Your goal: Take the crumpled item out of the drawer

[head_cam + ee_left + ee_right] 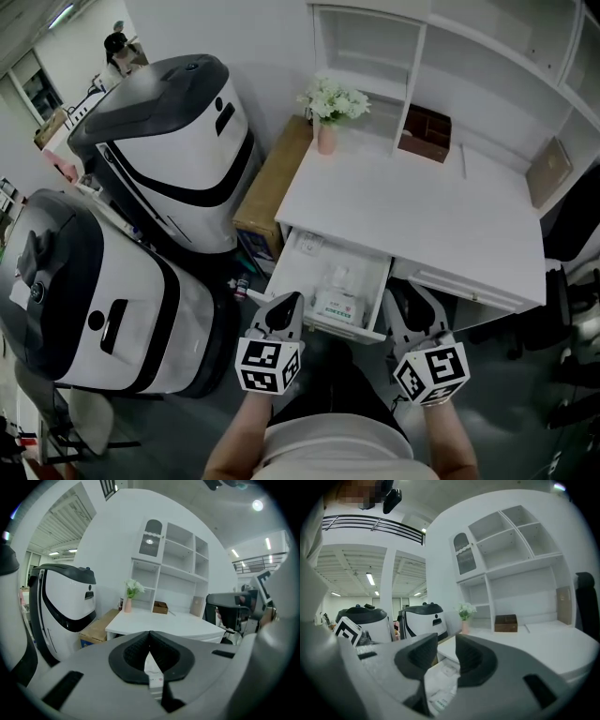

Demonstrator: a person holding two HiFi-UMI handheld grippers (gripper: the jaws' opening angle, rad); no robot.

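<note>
The white desk's drawer (284, 265) stands pulled out below the desktop. Inside lies a white crumpled packet (338, 305) with green print, and a small white item (310, 246) sits at the back. My left gripper (286, 306) hovers at the drawer's front left corner, its jaws shut tip to tip with nothing held. My right gripper (412, 300) hangs just right of the drawer front, open and empty. The left gripper (150, 633) shows the packet (154, 671) through the slot under its tips. The right gripper (446, 644) shows the packet (440, 688) below its gap.
Two large white-and-black machines (178, 150) (103, 309) stand at the left, close to the drawer, with a cardboard box (267, 183) beside the desk. On the desktop (422, 216) stand a flower vase (328, 117) and a brown box (425, 133). White shelves rise behind.
</note>
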